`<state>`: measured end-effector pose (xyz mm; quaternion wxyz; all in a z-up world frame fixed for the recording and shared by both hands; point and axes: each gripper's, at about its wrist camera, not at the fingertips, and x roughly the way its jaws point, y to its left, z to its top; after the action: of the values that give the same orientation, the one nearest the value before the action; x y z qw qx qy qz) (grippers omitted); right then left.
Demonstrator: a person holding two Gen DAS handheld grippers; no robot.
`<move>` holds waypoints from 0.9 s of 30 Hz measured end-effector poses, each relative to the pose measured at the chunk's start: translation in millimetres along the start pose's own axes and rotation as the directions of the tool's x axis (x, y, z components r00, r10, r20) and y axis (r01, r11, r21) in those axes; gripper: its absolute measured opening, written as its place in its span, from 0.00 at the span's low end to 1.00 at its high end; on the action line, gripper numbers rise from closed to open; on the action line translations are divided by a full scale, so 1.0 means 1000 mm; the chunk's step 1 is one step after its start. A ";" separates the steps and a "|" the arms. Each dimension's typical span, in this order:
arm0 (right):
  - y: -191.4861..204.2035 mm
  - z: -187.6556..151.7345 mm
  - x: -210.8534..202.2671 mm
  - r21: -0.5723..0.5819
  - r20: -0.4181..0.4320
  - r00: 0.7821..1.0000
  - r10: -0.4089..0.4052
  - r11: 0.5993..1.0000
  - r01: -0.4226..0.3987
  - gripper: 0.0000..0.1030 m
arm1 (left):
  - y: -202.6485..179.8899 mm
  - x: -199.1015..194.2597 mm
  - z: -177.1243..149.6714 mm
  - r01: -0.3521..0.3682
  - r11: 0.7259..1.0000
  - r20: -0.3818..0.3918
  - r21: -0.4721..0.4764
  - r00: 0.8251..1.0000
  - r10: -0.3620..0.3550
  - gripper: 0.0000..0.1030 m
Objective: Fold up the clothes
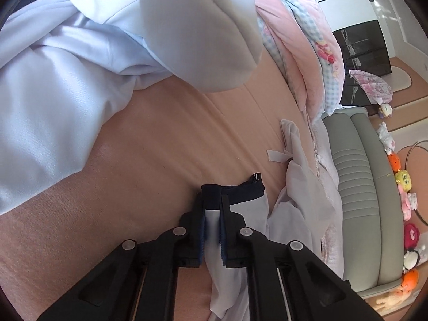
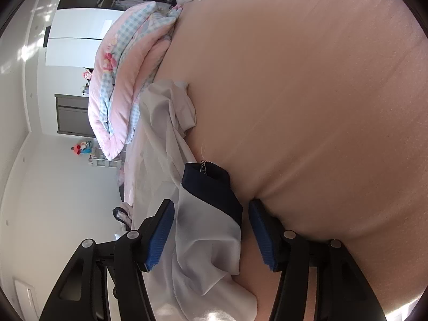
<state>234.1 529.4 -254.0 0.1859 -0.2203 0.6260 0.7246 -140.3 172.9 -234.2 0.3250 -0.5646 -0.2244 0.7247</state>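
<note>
My left gripper [image 1: 212, 219] was clamped on the white garment's [image 1: 235, 262] navy-trimmed edge [image 1: 235, 188]; my right gripper [image 2: 211, 230] stood with jaws spread around the same trim. The garment lay on the peach bedsheet [image 2: 321, 107], beside a pink quilt [image 2: 117, 99]

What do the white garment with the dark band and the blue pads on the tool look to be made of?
White garment: thin, smooth woven fabric, probably synthetic; it has a faint sheen and drapes in soft folds. Dark band: thicker navy knit, apparently ribbed trim with visible stitching. Blue pads: ridged, matte, likely rubber or foam.
</note>
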 end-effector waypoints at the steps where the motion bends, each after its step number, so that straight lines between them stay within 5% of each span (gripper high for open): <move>1: -0.001 0.000 0.000 -0.005 0.001 1.000 -0.023 1.000 0.023 0.41 | -0.003 -0.001 -0.001 -0.019 1.000 0.006 0.020 1.000 0.019 0.06; 5: -0.017 0.002 -0.004 0.027 0.001 0.998 -0.057 0.998 0.057 0.02 | -0.011 -0.002 -0.003 -0.079 0.994 0.023 0.077 0.997 0.077 0.06; 8: -0.025 0.002 -0.007 0.047 0.011 1.000 -0.016 0.999 0.016 0.01 | -0.016 -0.003 -0.004 -0.111 0.989 0.033 0.099 0.994 0.108 0.05; 14: 0.026 0.003 -0.008 -0.184 0.073 0.962 -0.265 0.944 0.274 0.03 | -0.031 -0.012 -0.006 -0.188 0.967 0.066 0.171 0.982 0.179 0.05; 16: 0.050 0.000 -0.004 -0.303 0.124 0.921 -0.368 0.870 0.389 0.03 | -0.040 -0.021 -0.006 -0.236 0.948 0.117 0.212 0.970 0.215 0.05; 19: 0.091 -0.012 0.004 -0.494 0.241 0.842 -0.483 0.686 0.535 0.03 | -0.049 -0.029 -0.006 -0.305 0.914 0.175 0.267 0.948 0.265 0.05; 21: 0.111 -0.019 0.010 -0.570 0.296 0.798 -0.525 0.573 0.589 0.03 | -0.055 -0.035 -0.006 -0.351 0.887 0.215 0.300 0.931 0.295 0.05; 24: 0.127 -0.027 0.014 -0.622 0.365 0.751 -0.551 0.455 0.637 0.03 | -0.065 -0.044 -0.007 -0.419 0.840 0.277 0.346 0.900 0.335 0.05; 27: 0.139 -0.034 0.017 -0.637 0.486 0.662 -0.571 0.287 0.715 0.02 | -0.074 -0.053 -0.007 -0.486 0.785 0.340 0.384 0.865 0.369 0.05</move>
<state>146.8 475.3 -152.9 0.3946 -0.4505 0.0763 0.7972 -109.3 185.5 -149.6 0.2442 -0.4133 0.0489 0.8759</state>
